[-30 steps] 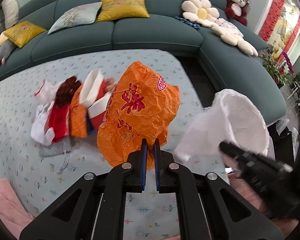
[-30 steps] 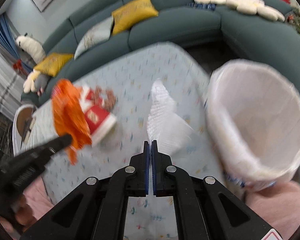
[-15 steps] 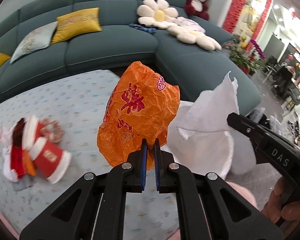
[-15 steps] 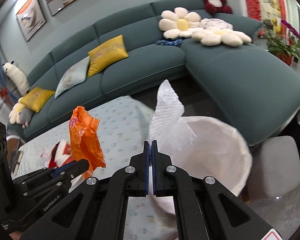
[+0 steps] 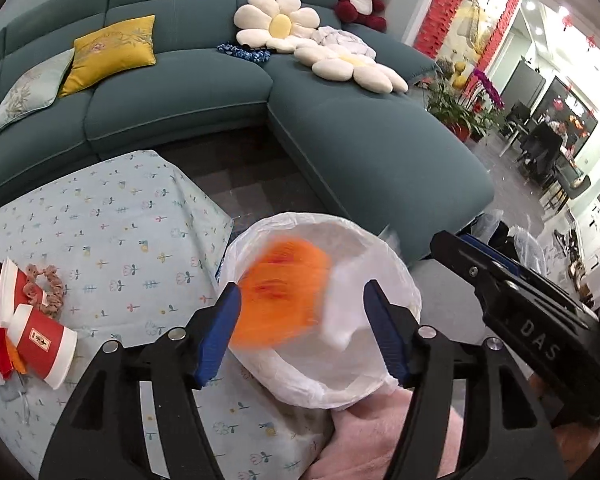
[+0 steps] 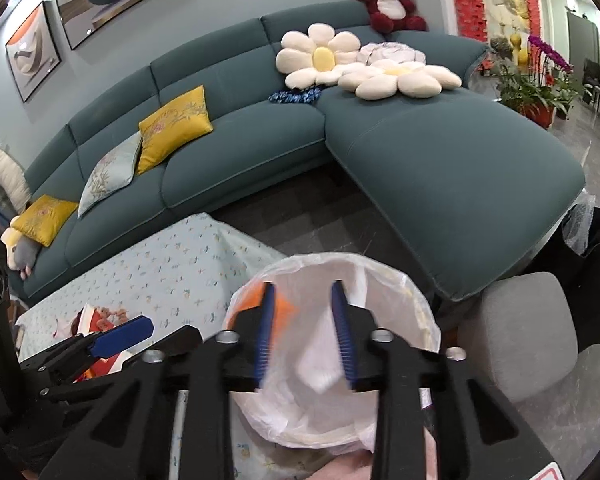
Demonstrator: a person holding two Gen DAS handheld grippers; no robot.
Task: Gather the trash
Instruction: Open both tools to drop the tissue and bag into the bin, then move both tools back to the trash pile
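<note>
Orange plastic bag (image 5: 284,292): blurred, loose inside the mouth of the white-lined bin (image 5: 404,280), no pad touching it. White paper towel (image 5: 340,300): blurred, in the same bin, beside the bag. Left gripper (image 5: 302,300): jaws just opened wide, nothing held. Right gripper (image 6: 302,332): jaws just opened partway, nothing held, over the bin. Red paper cups (image 5: 40,340) and wrappers: lying on the floral-cloth worktop (image 5: 120,220), well apart from the bin. Teal sofa (image 5: 180,92) behind.
</note>
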